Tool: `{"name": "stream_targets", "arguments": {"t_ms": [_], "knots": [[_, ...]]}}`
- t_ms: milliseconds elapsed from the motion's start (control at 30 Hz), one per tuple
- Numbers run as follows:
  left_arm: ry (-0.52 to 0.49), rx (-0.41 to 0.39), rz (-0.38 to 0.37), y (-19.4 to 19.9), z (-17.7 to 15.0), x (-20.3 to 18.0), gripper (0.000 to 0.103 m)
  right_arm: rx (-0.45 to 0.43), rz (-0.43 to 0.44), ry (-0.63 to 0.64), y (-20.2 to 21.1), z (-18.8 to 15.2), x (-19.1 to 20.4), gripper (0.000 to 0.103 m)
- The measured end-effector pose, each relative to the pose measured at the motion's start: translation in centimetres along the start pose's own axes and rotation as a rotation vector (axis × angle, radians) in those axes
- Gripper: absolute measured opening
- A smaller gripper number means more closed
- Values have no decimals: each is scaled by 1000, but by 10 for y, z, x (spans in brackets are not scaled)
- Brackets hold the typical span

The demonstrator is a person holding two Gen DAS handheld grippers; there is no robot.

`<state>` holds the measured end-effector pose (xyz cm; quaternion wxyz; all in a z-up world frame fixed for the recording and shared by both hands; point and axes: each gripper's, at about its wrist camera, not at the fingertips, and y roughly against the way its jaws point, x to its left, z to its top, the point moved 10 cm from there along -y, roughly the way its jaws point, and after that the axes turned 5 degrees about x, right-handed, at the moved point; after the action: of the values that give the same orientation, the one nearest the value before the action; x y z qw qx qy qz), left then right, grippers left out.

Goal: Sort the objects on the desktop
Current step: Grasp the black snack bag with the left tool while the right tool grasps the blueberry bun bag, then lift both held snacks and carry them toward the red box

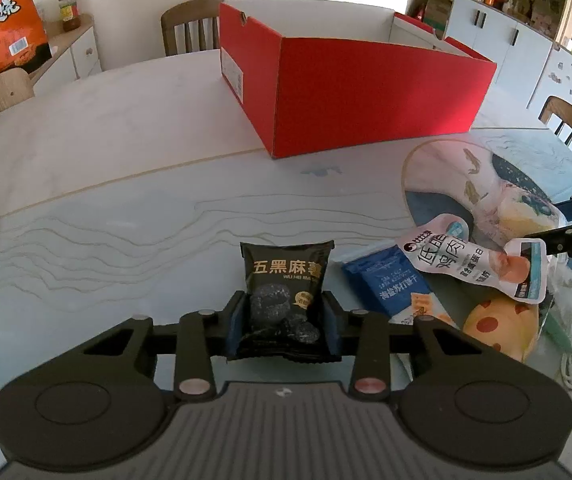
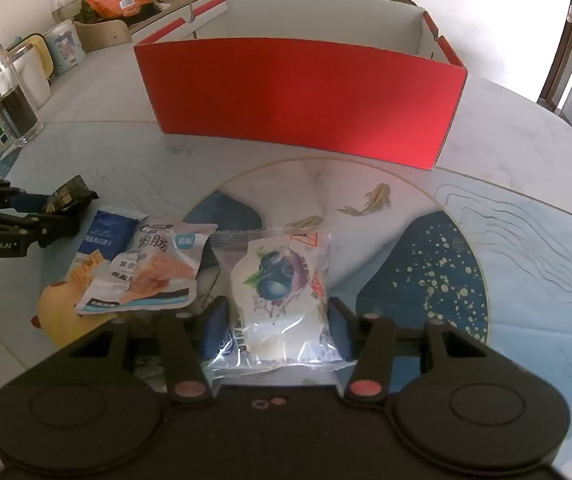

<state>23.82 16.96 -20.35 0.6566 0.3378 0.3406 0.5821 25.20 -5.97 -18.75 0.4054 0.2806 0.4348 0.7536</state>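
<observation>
While the left gripper (image 1: 284,312) clamps the black packet (image 1: 286,300), the right gripper (image 2: 278,320) grips the blueberry bun (image 2: 276,296) — both near the red box (image 1: 365,92).

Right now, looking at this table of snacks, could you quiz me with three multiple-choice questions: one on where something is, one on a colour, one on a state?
1. Where does the blue cracker packet lie?
A. inside the box
B. between the black sesame snack packet and the chicken sausage pouch
C. on a chair

2. What colour is the open box outside?
A. red
B. green
C. white

3. What is the left gripper doing?
A. hanging empty
B. clamping the black packet
C. holding a cup

Answers: 1 B, it sits between them; 2 A, red walls; 3 B, pads press the packet's sides.
</observation>
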Motion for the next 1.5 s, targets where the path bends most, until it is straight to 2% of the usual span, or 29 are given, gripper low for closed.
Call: {"name": "stream_targets", "arguments": {"t_ms": [100,433,1000,1500], "knots": [[1,0,25,1,0,1,36,-2,-6,-5,3,1,-3,52],[14,-5,28,24,10,-4,35,-28,-21,-8,25,10,-12,51],[-10,-67,5,83,52,-30,35,-102,16,-34,83,41,-10,51],[-48,-120,-9,102,87,-52,35,-167,49,-37,113,73,-15,51]]}}
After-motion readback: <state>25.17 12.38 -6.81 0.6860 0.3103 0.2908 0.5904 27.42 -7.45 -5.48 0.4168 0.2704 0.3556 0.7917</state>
